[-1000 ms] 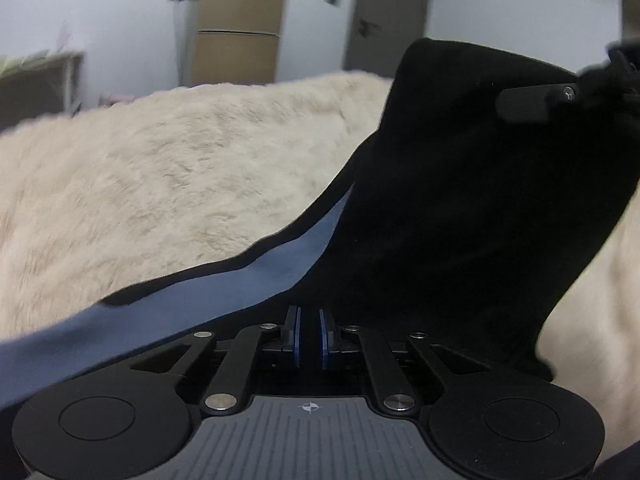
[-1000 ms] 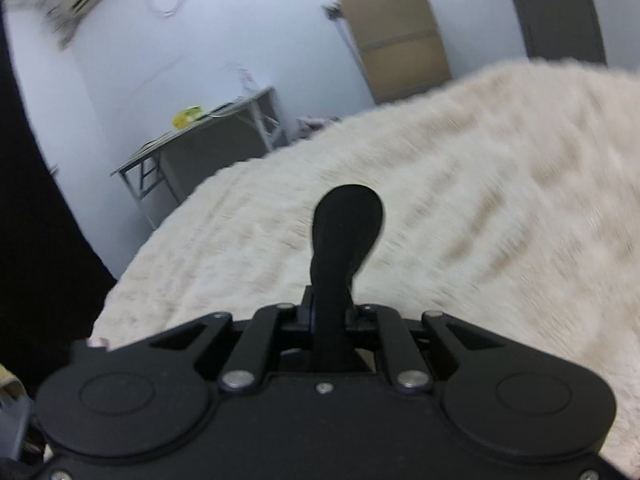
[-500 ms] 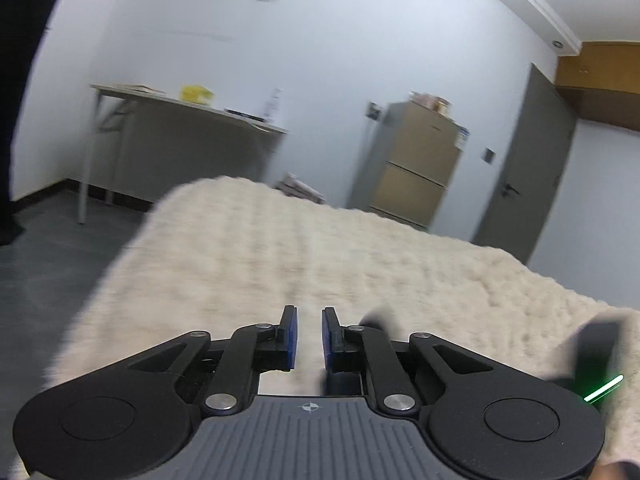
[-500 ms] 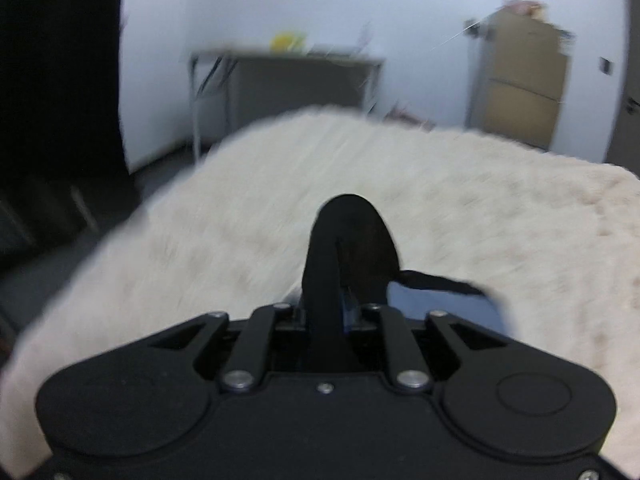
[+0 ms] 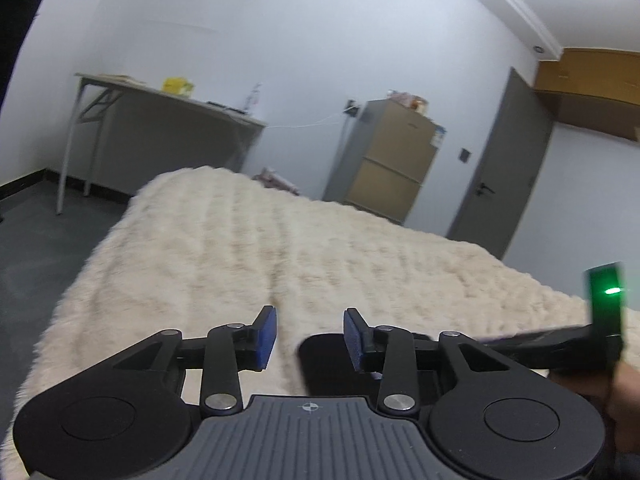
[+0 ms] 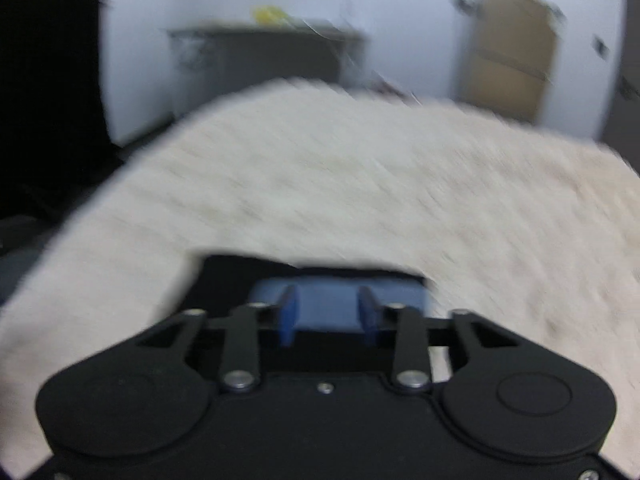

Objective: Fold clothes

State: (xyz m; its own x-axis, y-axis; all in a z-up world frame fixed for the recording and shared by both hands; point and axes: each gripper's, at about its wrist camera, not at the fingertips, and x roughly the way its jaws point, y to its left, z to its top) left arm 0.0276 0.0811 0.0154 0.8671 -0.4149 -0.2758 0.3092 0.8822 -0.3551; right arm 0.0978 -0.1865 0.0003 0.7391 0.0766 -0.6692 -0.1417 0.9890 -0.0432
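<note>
Both the left hand-held gripper (image 5: 310,336) and the right hand-held gripper (image 6: 328,312) were seen parted and empty above the fluffy cream bed blanket (image 5: 320,248), the left having just widened and the right narrowed; a folded black-and-blue garment (image 6: 340,280) lay beneath the right.

Black garment (image 6: 224,280) with a blue panel (image 6: 328,304), lying flat on a cream fleecy bed (image 6: 360,184), near its front edge. Motion-blurred; straight far edge, fold state unclear.

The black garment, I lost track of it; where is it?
In the right wrist view, the black garment lies on the cream blanket, just ahead of the right gripper, blue lining up.
</note>
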